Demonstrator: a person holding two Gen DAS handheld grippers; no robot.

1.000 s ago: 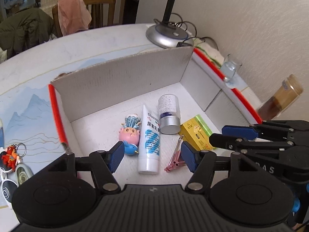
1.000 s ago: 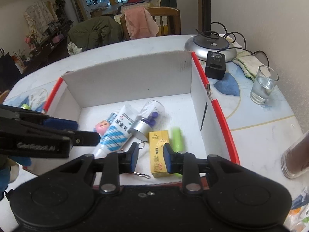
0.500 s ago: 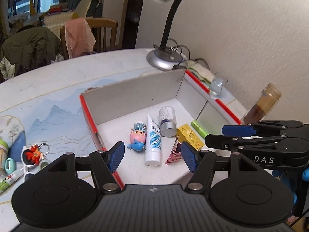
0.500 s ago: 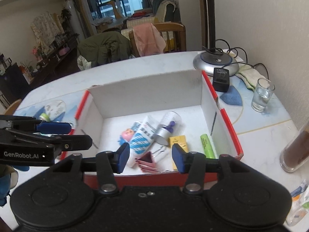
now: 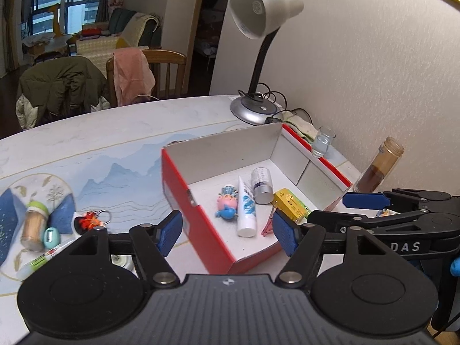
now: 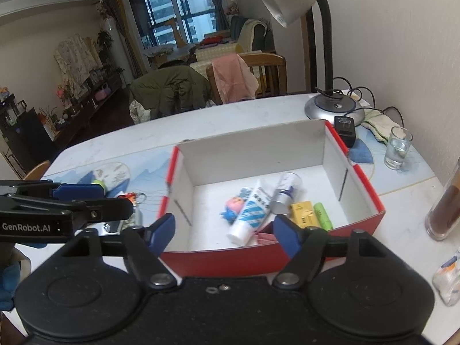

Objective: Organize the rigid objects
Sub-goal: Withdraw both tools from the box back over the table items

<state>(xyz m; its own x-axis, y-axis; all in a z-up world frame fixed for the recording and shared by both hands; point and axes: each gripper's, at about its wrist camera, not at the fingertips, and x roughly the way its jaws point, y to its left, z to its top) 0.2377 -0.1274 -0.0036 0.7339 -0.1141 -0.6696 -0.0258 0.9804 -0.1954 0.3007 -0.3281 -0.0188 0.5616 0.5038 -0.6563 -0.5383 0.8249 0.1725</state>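
Both tongs empty: right tongs have just been opening, now wide; left tongs half-wide. Red box on desk holds tube, toy, bottle. Toothpick jar left outside: light, stiff, slick; grip mid-body.

Matt cardboard box, glossy plastic tube
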